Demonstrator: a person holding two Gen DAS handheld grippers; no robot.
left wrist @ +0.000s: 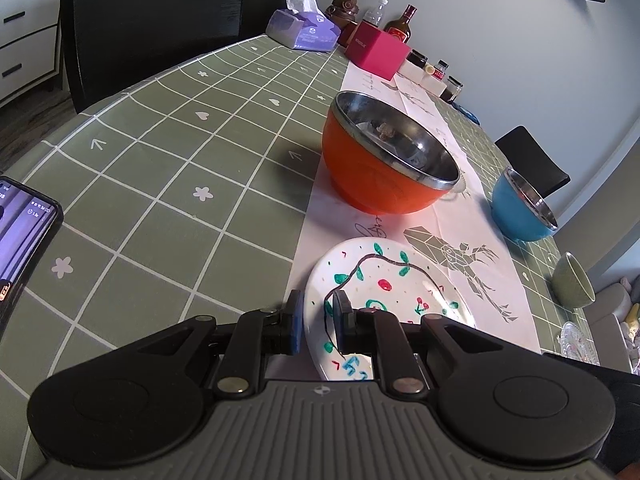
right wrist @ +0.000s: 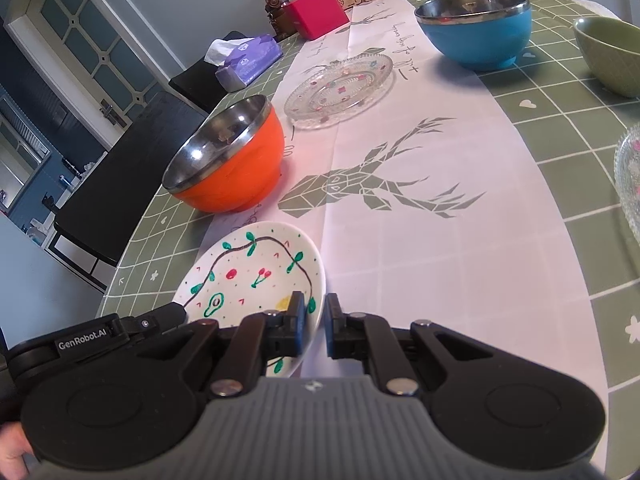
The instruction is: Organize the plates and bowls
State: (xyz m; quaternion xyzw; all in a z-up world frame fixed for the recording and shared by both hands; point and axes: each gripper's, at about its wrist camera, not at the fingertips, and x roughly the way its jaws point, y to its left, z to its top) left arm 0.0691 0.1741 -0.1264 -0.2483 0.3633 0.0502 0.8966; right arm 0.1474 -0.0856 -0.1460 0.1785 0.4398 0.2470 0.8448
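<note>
The white painted ceramic plate [left wrist: 384, 292] is pinched at opposite rims by left gripper [left wrist: 318, 320] and right gripper [right wrist: 316, 320], seemingly firmly, and is best lifted level.

Green checked table [right wrist: 560, 184] with white deer runner [right wrist: 400, 160], orange bowl [right wrist: 236, 164], blue bowl [right wrist: 476, 36], glass plate [right wrist: 340, 88]

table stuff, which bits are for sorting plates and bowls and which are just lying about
For the job: painted plate, glass plate, orange bowl, blue bowl, green bowl.

Lying about: tissue pack, pink box, bottles, phone.
</note>
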